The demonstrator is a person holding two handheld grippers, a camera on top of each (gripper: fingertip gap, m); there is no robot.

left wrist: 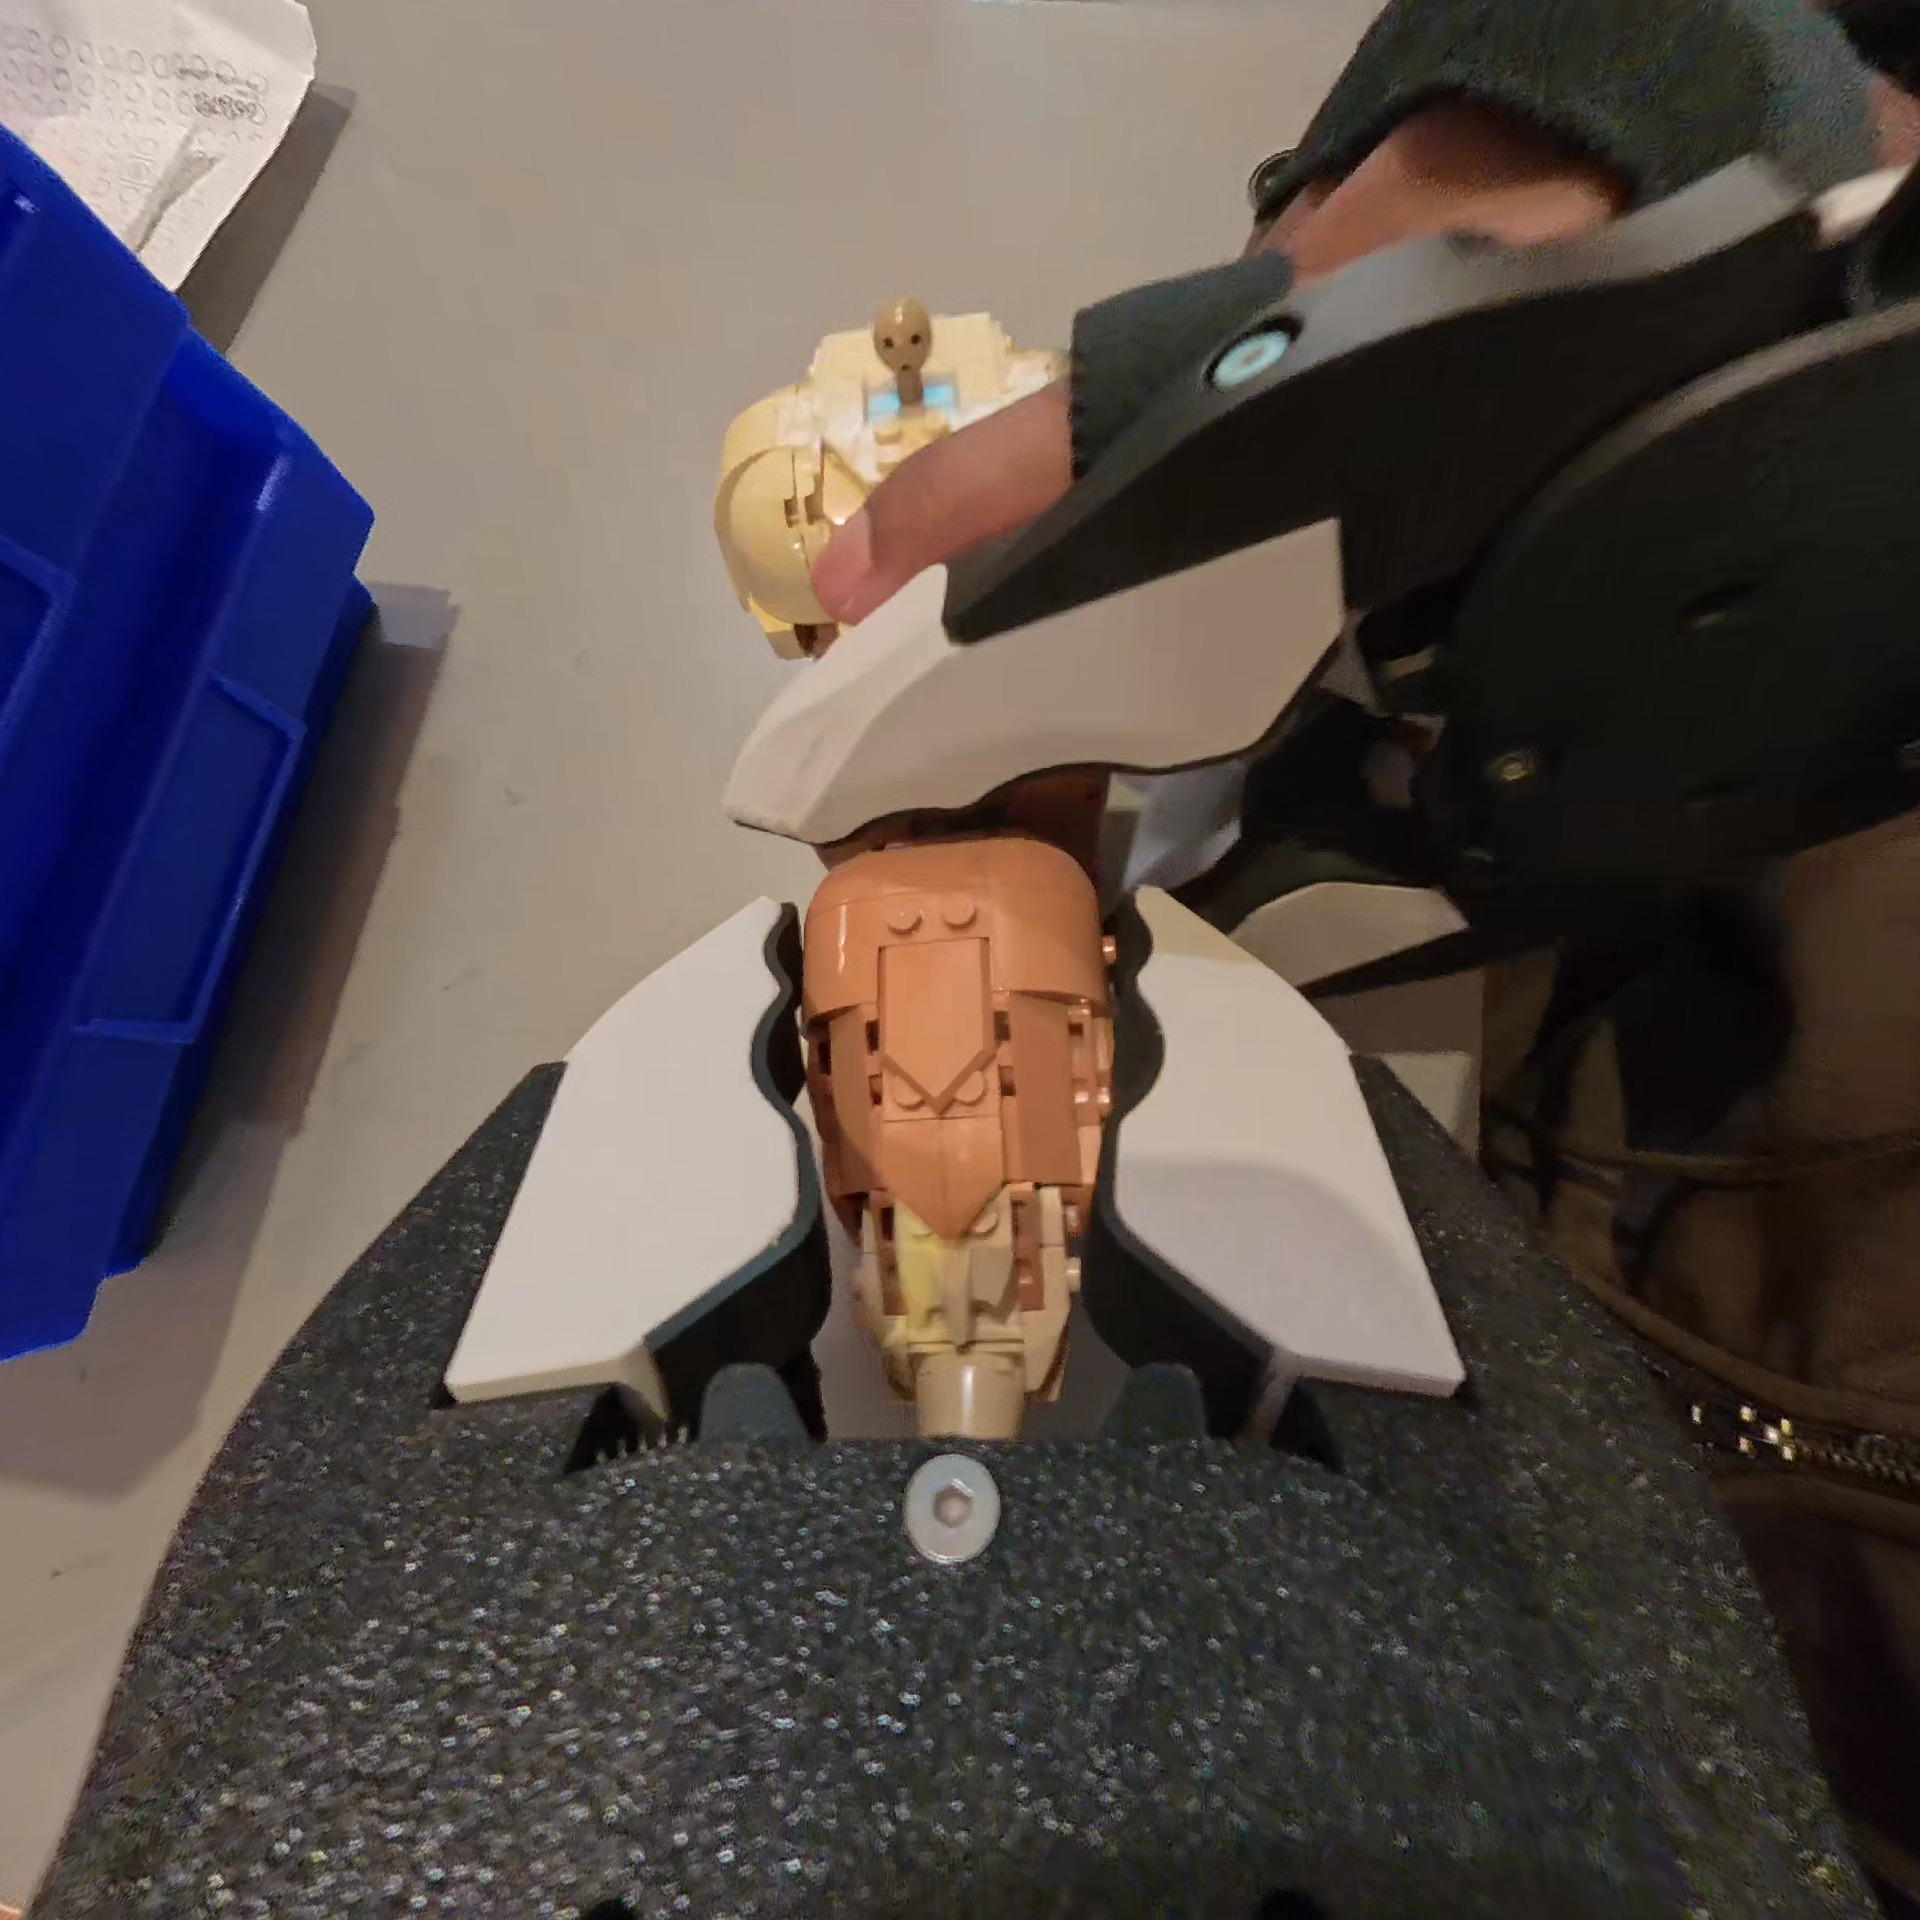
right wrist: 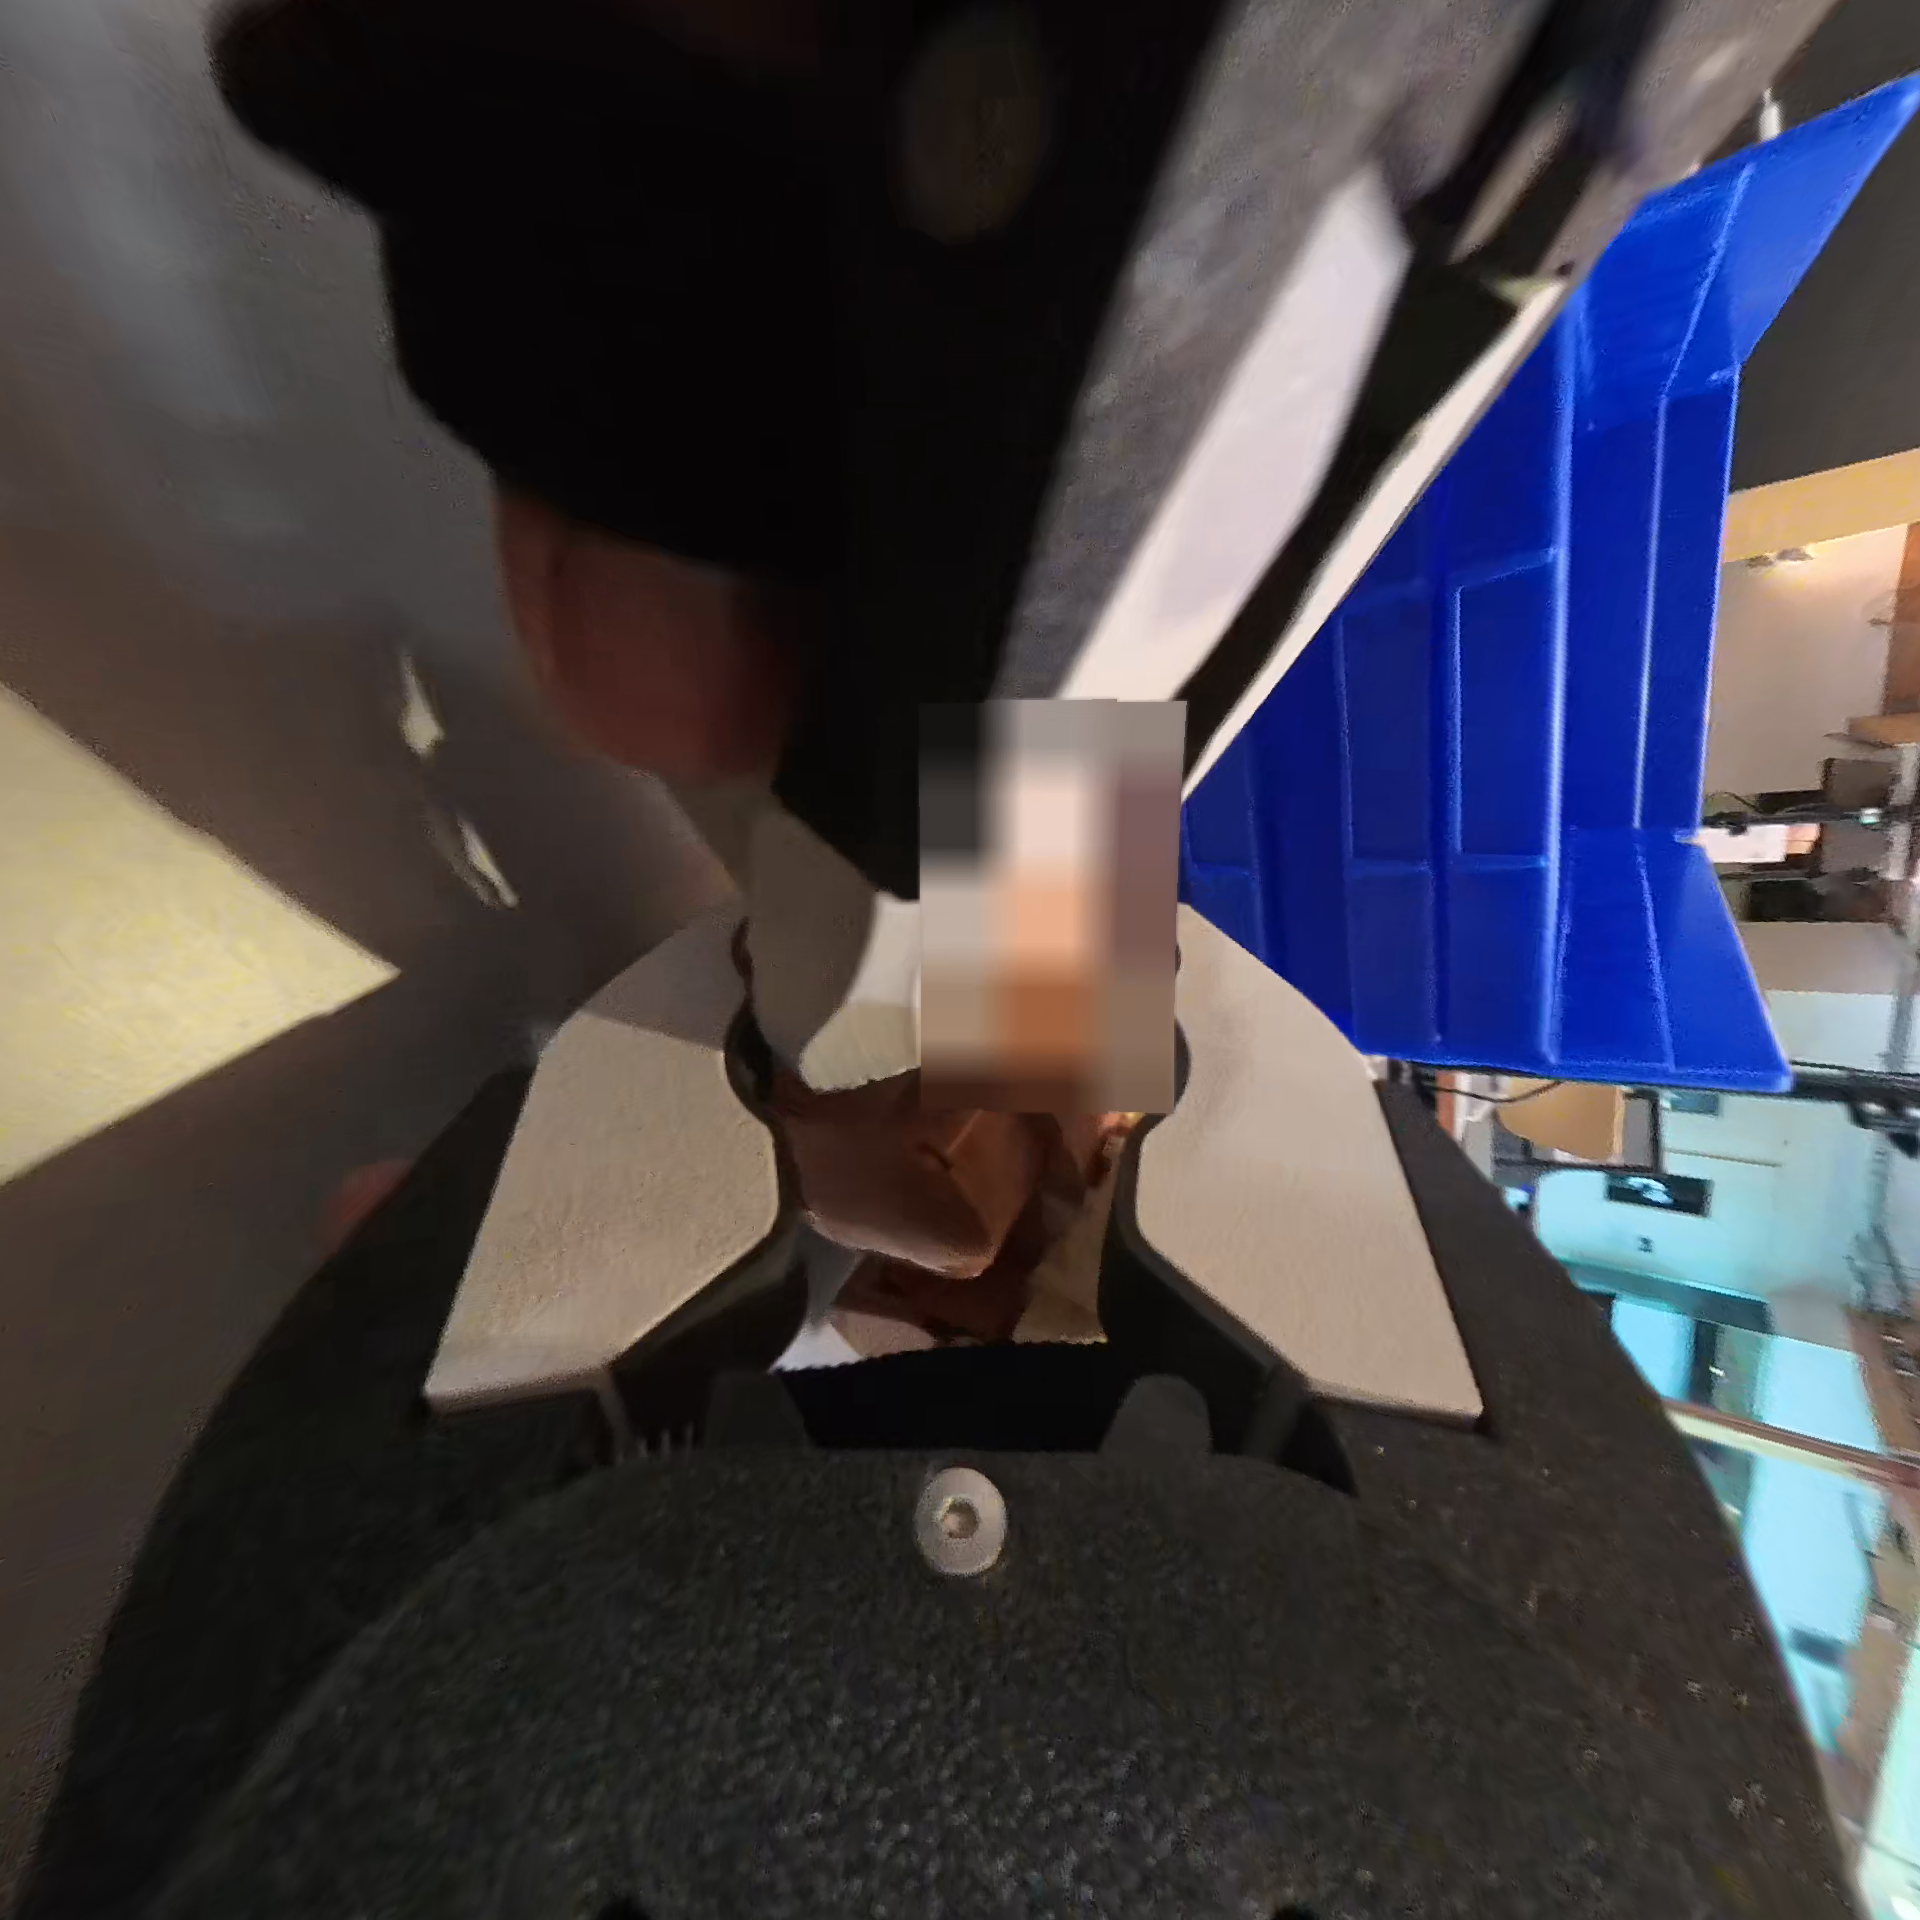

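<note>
My left gripper point(left wrist: 956, 920) is shut on a brown brick-built model point(left wrist: 945, 1070), which lies lengthwise between its grey fingers point(left wrist: 644, 1174). A tan stub of the model points back at the camera. My right gripper point(left wrist: 966, 821) comes in from the right, and its jaws close over the model's far end. In the right wrist view my right gripper point(right wrist: 961, 961) has a brown part point(right wrist: 904, 1195) of the model between its fingers; a mosaic patch covers the rest. A gloved hand point(left wrist: 956, 488) rests a fingertip on the right gripper's upper finger.
A tan and cream brick-built model point(left wrist: 790, 488) stands on the grey table point(left wrist: 571, 312) just beyond the grippers. A blue plastic bin point(left wrist: 156, 675) sits at the left, and it also shows in the right wrist view point(right wrist: 1507, 779). A printed paper sheet point(left wrist: 135, 104) lies at the far left. A dark jacket point(left wrist: 1714, 1299) fills the right. Left and right tips are no more than a few centimetres apart.
</note>
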